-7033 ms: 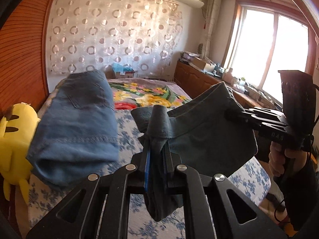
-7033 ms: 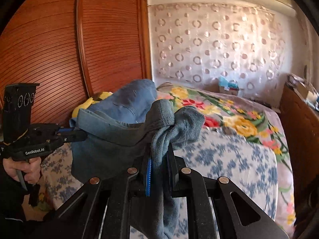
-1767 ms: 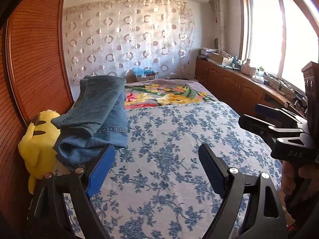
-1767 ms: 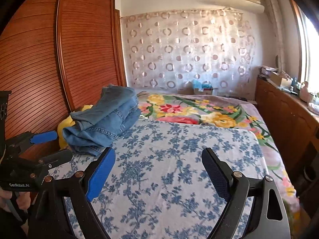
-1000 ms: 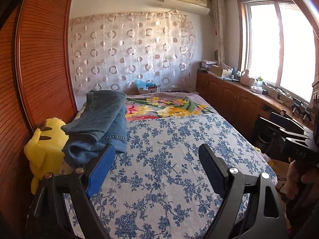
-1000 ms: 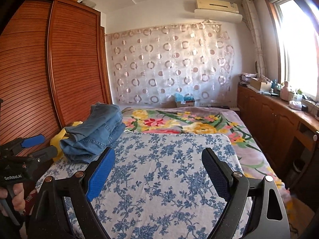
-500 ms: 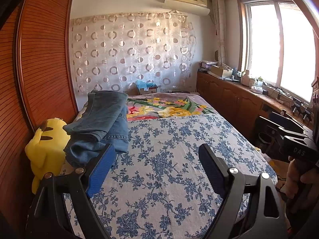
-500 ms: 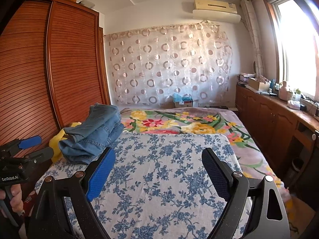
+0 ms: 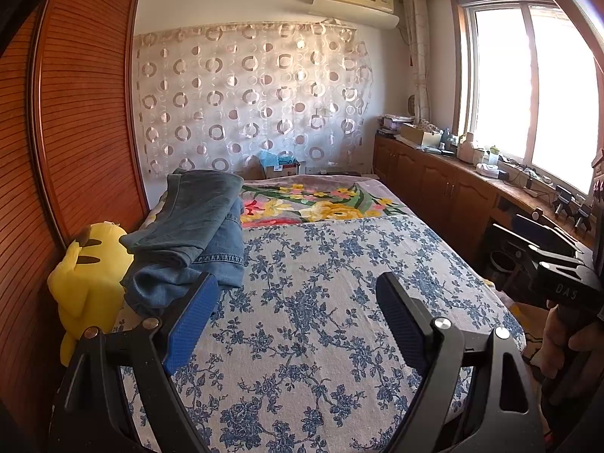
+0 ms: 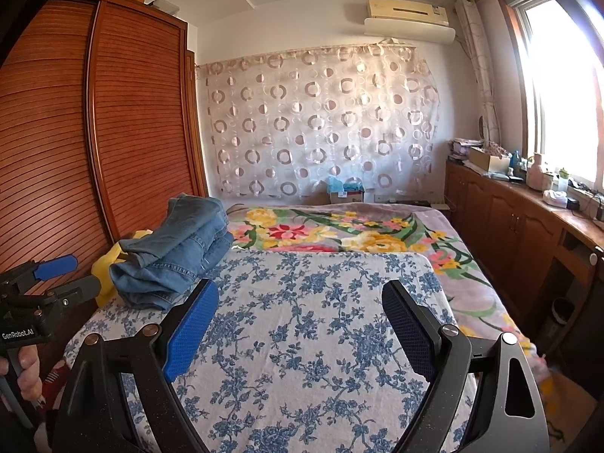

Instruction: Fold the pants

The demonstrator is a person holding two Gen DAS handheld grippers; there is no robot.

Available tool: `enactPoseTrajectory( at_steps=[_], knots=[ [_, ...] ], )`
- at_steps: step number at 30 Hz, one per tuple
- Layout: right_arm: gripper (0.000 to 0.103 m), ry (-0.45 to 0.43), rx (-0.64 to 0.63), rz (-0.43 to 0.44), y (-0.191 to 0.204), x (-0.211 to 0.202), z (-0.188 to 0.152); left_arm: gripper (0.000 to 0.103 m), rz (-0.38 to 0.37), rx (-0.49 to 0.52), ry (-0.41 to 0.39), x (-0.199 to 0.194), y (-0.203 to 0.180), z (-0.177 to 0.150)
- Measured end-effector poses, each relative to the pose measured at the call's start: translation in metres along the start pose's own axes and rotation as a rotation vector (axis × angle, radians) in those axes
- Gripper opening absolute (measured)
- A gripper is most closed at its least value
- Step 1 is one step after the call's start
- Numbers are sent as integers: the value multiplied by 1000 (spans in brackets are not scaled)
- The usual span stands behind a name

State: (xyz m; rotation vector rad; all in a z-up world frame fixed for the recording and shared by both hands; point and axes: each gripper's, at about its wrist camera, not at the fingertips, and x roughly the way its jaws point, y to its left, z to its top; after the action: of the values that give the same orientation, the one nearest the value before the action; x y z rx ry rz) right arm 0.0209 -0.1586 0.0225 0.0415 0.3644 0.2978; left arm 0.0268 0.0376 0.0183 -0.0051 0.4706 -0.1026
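A stack of folded blue jeans (image 9: 188,234) lies on the left side of the bed, a grey-blue pair on top; it also shows in the right wrist view (image 10: 177,249). My left gripper (image 9: 298,302) is open and empty, held back over the near part of the bed, apart from the stack. My right gripper (image 10: 298,309) is open and empty at about the same distance. The right gripper shows at the right edge of the left wrist view (image 9: 543,249), and the left gripper at the left edge of the right wrist view (image 10: 56,275).
The bed has a blue-flowered white cover (image 9: 339,302) and a bright floral blanket (image 9: 321,200) behind it. A yellow plush toy (image 9: 87,271) sits between the jeans and the wooden wardrobe (image 9: 68,132). A low cabinet (image 9: 453,188) with clutter runs under the window.
Seven seconds ago both grippers were shut on a grey-blue pair of pants held up between them. They have let go, opened and drawn back from the bed; the pair now tops the stack.
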Motion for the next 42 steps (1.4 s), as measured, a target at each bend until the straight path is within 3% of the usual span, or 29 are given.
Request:
enactPoseTrajectory(
  at_steps=[42],
  knots=[
    [90,-5,-11,4,-1,-2,-1,86,7,-5,-5,-2,2,1]
  ],
)
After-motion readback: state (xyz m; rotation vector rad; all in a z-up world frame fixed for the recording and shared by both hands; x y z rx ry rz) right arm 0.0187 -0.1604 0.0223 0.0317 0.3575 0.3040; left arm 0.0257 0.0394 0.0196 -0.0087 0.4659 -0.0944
